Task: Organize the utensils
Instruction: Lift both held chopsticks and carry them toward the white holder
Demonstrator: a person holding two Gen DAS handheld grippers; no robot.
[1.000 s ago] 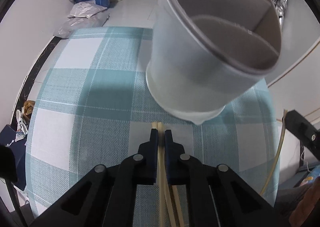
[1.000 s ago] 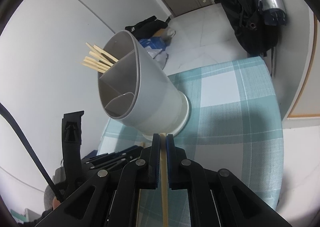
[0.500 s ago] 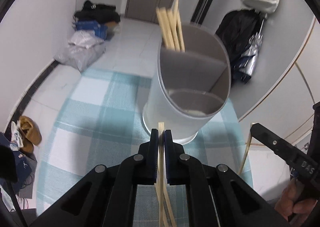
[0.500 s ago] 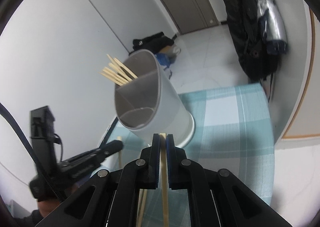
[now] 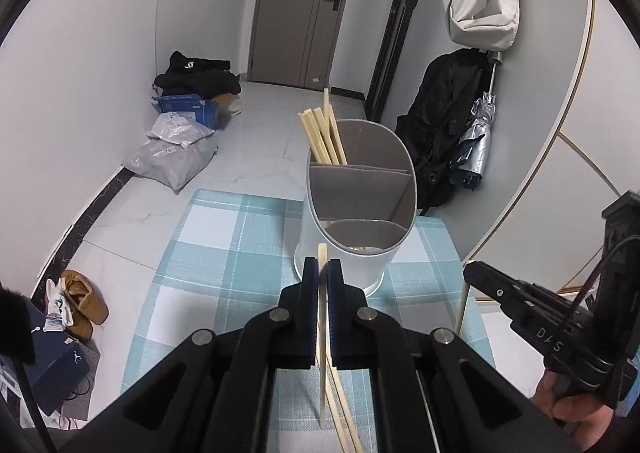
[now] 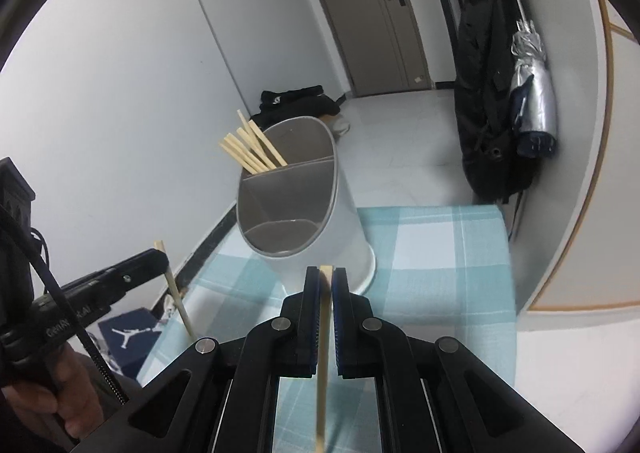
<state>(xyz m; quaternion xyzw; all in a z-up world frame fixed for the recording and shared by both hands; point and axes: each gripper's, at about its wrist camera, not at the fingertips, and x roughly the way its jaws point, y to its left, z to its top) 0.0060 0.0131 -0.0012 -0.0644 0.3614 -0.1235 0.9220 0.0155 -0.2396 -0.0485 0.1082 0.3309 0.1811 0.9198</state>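
A grey utensil holder (image 5: 372, 269) with inner dividers stands upright on the teal plaid tablecloth (image 5: 224, 253). Several wooden chopsticks (image 5: 320, 133) lean in its far compartment. My left gripper (image 5: 323, 267) hangs just in front of the holder, shut on a few chopsticks (image 5: 322, 337) that trail back under it. In the right wrist view my right gripper (image 6: 326, 273) is shut on a single chopstick (image 6: 323, 353), also close before the holder (image 6: 348, 225). Each gripper shows in the other's view: the right one (image 5: 472, 273) and the left one (image 6: 160, 257).
The tablecloth (image 6: 440, 253) ends just behind the holder, with tiled floor beyond. Plastic bags (image 5: 172, 157) and dark clothes lie on the floor at left. A black coat (image 5: 444, 125) and a folded umbrella (image 5: 476, 137) hang at right. Shoes (image 5: 80, 305) sit beside the table.
Both grippers have risen and drawn back from the holder, which now looks smaller and upright. Each still grips its chopsticks. The other gripper has come further into each view.
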